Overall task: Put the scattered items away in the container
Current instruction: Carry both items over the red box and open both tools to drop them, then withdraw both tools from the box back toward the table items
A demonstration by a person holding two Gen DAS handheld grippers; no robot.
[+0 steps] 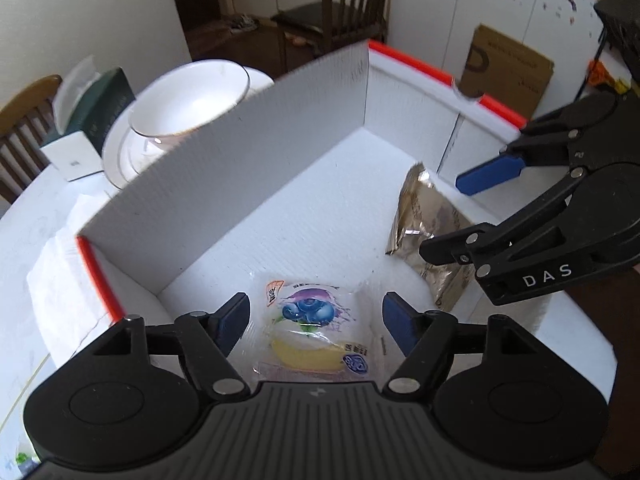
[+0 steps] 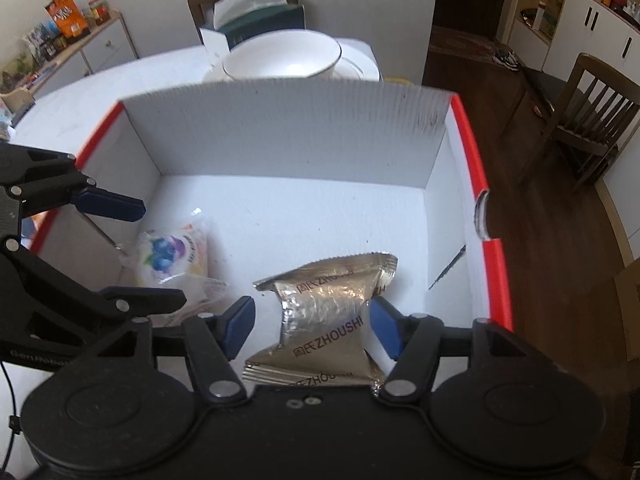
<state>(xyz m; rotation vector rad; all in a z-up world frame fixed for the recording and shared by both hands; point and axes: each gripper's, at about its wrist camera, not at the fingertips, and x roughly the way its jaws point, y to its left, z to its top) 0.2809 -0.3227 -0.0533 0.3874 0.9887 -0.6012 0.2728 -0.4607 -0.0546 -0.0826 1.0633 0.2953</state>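
Observation:
A white cardboard box with red rims (image 1: 224, 168) (image 2: 280, 128) stands on the table. A clear blueberry snack packet (image 1: 316, 332) (image 2: 172, 256) lies on the box floor between the open fingers of my left gripper (image 1: 316, 320). A gold foil ZHOUSHI packet (image 2: 324, 316) (image 1: 432, 224) lies on the floor between the open fingers of my right gripper (image 2: 312, 328); its right pad (image 2: 384, 332) looks to be touching the packet's edge. The right gripper also shows in the left wrist view (image 1: 460, 216), and the left gripper in the right wrist view (image 2: 152, 252).
A white bowl on a plate (image 1: 188, 96) (image 2: 288, 60) and a tissue box (image 1: 88, 124) (image 2: 256, 20) stand behind the box. A white cloth (image 1: 60, 264) lies left of it. Wooden chairs (image 2: 588, 116) and a brown cardboard sheet (image 1: 508, 68) stand on the floor.

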